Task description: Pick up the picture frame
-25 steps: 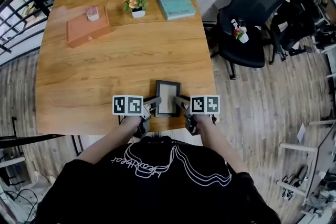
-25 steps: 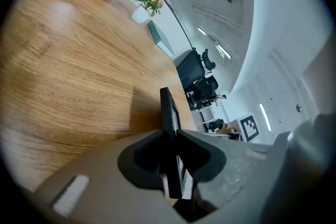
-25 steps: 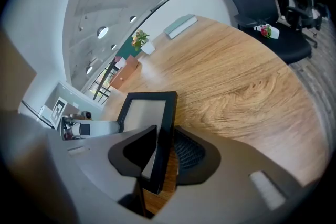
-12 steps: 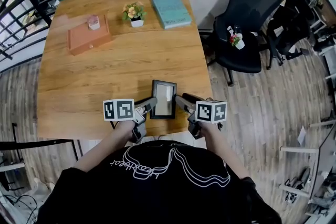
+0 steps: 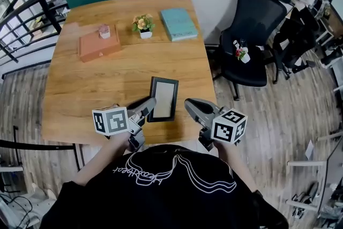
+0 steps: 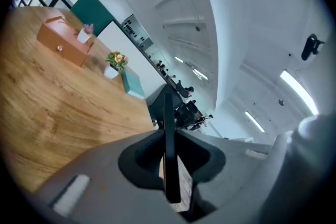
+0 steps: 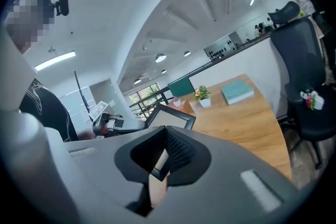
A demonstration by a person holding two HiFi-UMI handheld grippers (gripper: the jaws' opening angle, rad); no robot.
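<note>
Head view: the surface (image 5: 107, 78) is flanked by floor (image 5: 268, 115) and a chair (image 5: 257, 24). Over its near edge the frame (image 5: 164, 98) is clamped in the left tool (image 5: 152, 103), 1 corner hidden; the right tool (image 5: 188, 103), just closed, is empty.

Tabletop's (image 5: 107, 88) near half lies bare; box (image 5: 99, 46), plant (image 5: 143, 26) and book (image 5: 178, 24) line its far edge.

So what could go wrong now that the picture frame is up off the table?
Only the left gripper pinches the picture frame, by one thin edge. The right gripper has just closed its jaws with nothing between them, beside the frame. So the frame could tip or slip out. It hangs over the table near the person's edge, so a drop might bang the wood or tumble to the floor.
</note>
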